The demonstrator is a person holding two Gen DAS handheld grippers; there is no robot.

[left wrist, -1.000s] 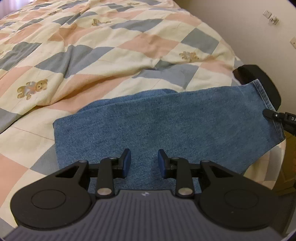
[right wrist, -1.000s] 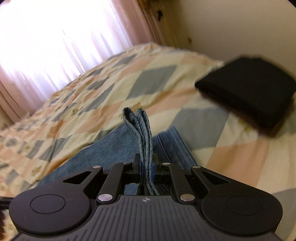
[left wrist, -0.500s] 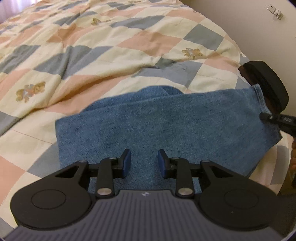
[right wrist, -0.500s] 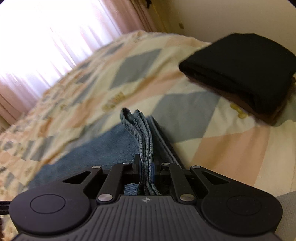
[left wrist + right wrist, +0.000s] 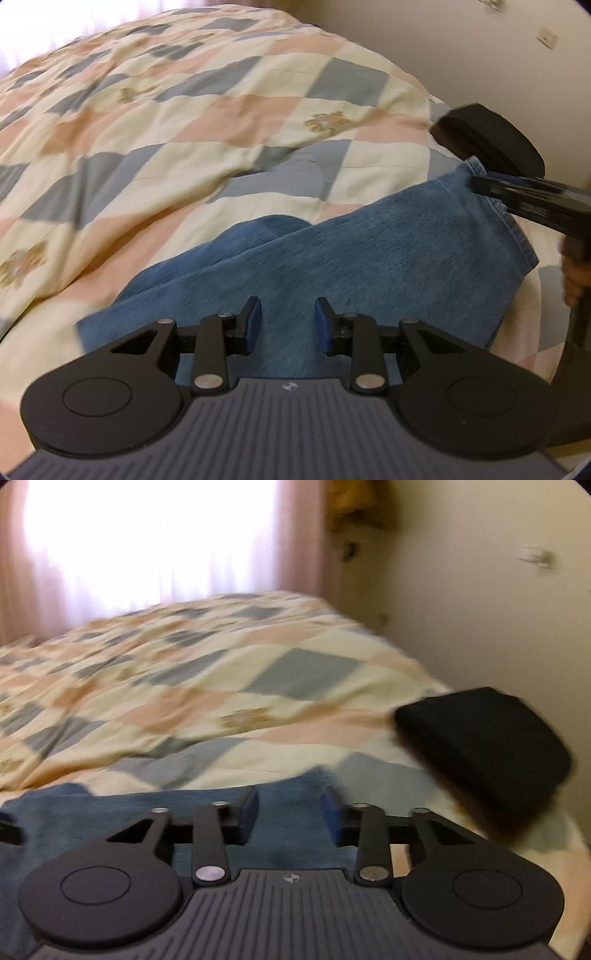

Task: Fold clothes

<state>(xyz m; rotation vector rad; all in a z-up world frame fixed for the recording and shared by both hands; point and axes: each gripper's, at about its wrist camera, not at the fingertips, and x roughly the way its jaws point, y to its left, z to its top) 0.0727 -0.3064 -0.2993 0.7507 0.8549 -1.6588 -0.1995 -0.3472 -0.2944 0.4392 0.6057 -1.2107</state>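
Left wrist view: the folded blue denim jeans (image 5: 332, 251) lie flat across the near edge of the pastel patchwork quilt with bear motifs (image 5: 221, 110), evidently laid out there as a working surface for folding. The left gripper (image 5: 287, 325) hangs over the denim's middle, its blue-padded jaws parted with nothing between them, gripping nothing; its position suggests readiness to take the next fold line. At the far right the right gripper (image 5: 480, 183) reaches the hem end, a hand (image 5: 574, 273) behind it. A folded black garment (image 5: 487, 136) sits beyond, near the wall, seemingly a finished item set aside.

Right wrist view: the right gripper (image 5: 290, 808) has its jaws opening over the denim (image 5: 147, 812); no cloth stands between the pads (image 5: 250, 808), so the hem appears released. The black garment (image 5: 480, 746) lies just beyond on the quilt (image 5: 221, 686), below a bright curtained window (image 5: 147, 535). Motion blur limits finer detail.
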